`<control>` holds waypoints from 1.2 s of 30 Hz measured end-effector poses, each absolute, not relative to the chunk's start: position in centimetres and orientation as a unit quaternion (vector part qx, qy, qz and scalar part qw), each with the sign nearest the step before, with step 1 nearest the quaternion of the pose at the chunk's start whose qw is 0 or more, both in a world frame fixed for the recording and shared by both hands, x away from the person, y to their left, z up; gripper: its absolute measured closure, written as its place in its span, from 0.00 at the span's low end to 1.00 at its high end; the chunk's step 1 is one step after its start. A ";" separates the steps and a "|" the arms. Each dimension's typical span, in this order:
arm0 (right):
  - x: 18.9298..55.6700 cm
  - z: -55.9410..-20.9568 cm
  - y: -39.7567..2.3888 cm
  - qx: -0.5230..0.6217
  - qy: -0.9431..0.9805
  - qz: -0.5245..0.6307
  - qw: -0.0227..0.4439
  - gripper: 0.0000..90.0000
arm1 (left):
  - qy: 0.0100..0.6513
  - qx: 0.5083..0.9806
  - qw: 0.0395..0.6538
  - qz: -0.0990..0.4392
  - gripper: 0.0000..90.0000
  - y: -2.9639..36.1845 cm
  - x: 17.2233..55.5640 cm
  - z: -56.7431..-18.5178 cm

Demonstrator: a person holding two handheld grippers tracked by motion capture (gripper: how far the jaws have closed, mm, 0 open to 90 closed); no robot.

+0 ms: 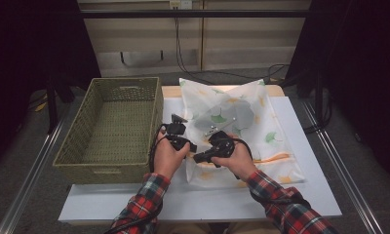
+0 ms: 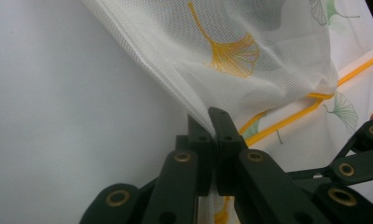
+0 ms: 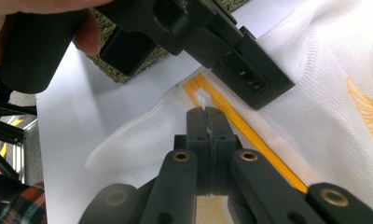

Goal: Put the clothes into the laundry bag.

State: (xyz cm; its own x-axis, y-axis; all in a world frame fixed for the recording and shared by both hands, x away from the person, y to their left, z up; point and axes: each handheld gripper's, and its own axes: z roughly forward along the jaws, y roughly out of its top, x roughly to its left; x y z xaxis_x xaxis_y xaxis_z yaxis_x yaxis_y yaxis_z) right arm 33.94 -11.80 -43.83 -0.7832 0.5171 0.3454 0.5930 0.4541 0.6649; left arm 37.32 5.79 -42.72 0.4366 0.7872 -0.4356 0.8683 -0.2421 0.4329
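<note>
Lying on the white table (image 1: 310,195), a white mesh laundry bag printed with yellow and green ginkgo leaves and edged by an orange zipper (image 1: 246,131), just to the right of an empty olive-green woven basket (image 1: 110,131). Bulging upward at the far end, with grey items showing dimly through the mesh there. Spreading flat toward the near right corner, orange zipper line running along the near part.

Gripping at the bag's near-left corner, both tools side by side, held by hands coming out of red plaid sleeves (image 1: 281,204).

Left gripper (image 2: 211,123): fingers (image 2: 224,128) pressing together on a folded edge of the mesh, fabric rising taut up and away from the pinch in the left gripper view. In the high view, sitting close to the basket's right wall (image 1: 179,136).

Right gripper (image 3: 206,116): fingers (image 3: 219,126) clamping tight on a small white tab at the end of the orange zipper, a bit of it poking out above the tips. Lying just beside the left gripper's black body, which is crossing the upper part of the right gripper view. In the high view, resting on the bag just right of the left one (image 1: 215,146).

Touching the table around the pinch, a loose lobe of mesh at the corner.
</note>
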 end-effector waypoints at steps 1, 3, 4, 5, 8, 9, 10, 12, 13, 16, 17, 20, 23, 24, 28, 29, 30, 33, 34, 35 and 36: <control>33.9 -43.9 -11.8 -0.330 -0.850 -0.407 0.051 1.00 | 0.527 0.785 0.319 -0.066 0.98 5.8 37.3 -42.7; 33.9 -44.0 -11.7 -0.328 -0.851 -0.407 0.052 0.98 | 0.525 0.785 0.320 -0.067 0.98 5.8 37.3 -42.7; 33.9 -44.1 -11.7 -0.329 -0.850 -0.409 0.050 0.98 | 0.522 0.789 0.318 -0.066 0.98 5.8 37.3 -42.6; 33.9 -44.2 -11.6 -0.330 -0.850 -0.408 0.052 0.96 | 0.523 0.788 0.319 -0.066 0.98 5.8 37.3 -42.6; 33.9 -44.3 -11.5 -0.334 -0.848 -0.407 0.054 0.95 | 0.524 0.786 0.321 -0.066 0.98 5.8 37.3 -42.6; 33.9 -44.3 -11.5 -0.335 -0.848 -0.407 0.053 0.96 | 0.523 0.786 0.322 -0.066 0.99 5.8 37.3 -42.6; 33.9 -44.3 -11.4 -0.337 -0.847 -0.407 0.055 0.96 | 0.524 0.785 0.324 -0.068 0.98 5.8 37.3 -42.6; 34.0 -44.4 -11.5 -0.338 -0.849 -0.402 0.054 1.00 | 0.522 0.787 0.322 -0.067 0.98 5.8 37.3 -42.6; 34.0 -44.4 -11.4 -0.334 -0.850 -0.403 0.053 1.00 | 0.522 0.788 0.321 -0.066 0.98 5.8 37.3 -42.6; 33.9 -44.4 -11.5 -0.335 -0.850 -0.403 0.054 1.00 | 0.521 0.788 0.320 -0.063 0.98 5.8 37.3 -42.6; 33.9 -44.3 -11.5 -0.336 -0.850 -0.402 0.053 1.00 | 0.521 0.789 0.319 -0.062 0.98 5.9 37.3 -42.6; 33.9 -44.2 -11.6 -0.339 -0.847 -0.405 0.056 1.00 | 0.529 0.780 0.327 -0.069 0.98 5.8 37.3 -42.6; 34.0 -44.1 -11.6 -0.341 -0.847 -0.404 0.058 1.00 | 0.536 0.772 0.333 -0.080 0.98 5.7 37.2 -42.6; 34.0 -44.2 -11.6 -0.341 -0.846 -0.406 0.058 1.00 | 0.533 0.774 0.332 -0.081 0.98 5.8 37.2 -42.5; 34.1 -44.3 -11.5 -0.349 -0.841 -0.409 0.059 0.97 | 0.533 0.775 0.329 -0.089 0.98 5.8 37.3 -42.6; 34.1 -44.3 -11.4 -0.348 -0.842 -0.407 0.059 0.97 | 0.531 0.776 0.330 -0.087 0.98 5.8 37.3 -42.6; 34.1 -44.3 -11.4 -0.349 -0.843 -0.404 0.061 1.00 | 0.530 0.777 0.329 -0.085 0.98 5.9 37.3 -42.6; 34.1 -44.3 -11.3 -0.345 -0.845 -0.404 0.060 1.00 | 0.528 0.779 0.328 -0.078 0.98 5.8 37.3 -42.5; 34.1 -44.3 -11.2 -0.347 -0.844 -0.404 0.059 1.00 | 0.530 0.778 0.329 -0.078 0.98 5.7 37.2 -42.5; 34.1 -44.3 -11.3 -0.346 -0.845 -0.404 0.058 1.00 | 0.523 0.785 0.325 -0.073 0.98 5.8 37.3 -42.4; 34.1 -44.2 -11.3 -0.345 -0.846 -0.403 0.057 1.00 | 0.520 0.787 0.324 -0.068 0.98 5.8 37.3 -42.4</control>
State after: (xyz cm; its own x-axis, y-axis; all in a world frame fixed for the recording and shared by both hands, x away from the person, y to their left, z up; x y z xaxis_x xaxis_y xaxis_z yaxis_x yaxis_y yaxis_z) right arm 34.14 -11.26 -44.20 -0.7554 0.5379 0.3742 0.6296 0.4373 0.6422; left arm 37.26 5.83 -42.36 0.4496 0.7753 -0.4435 0.8630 -0.2490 0.4396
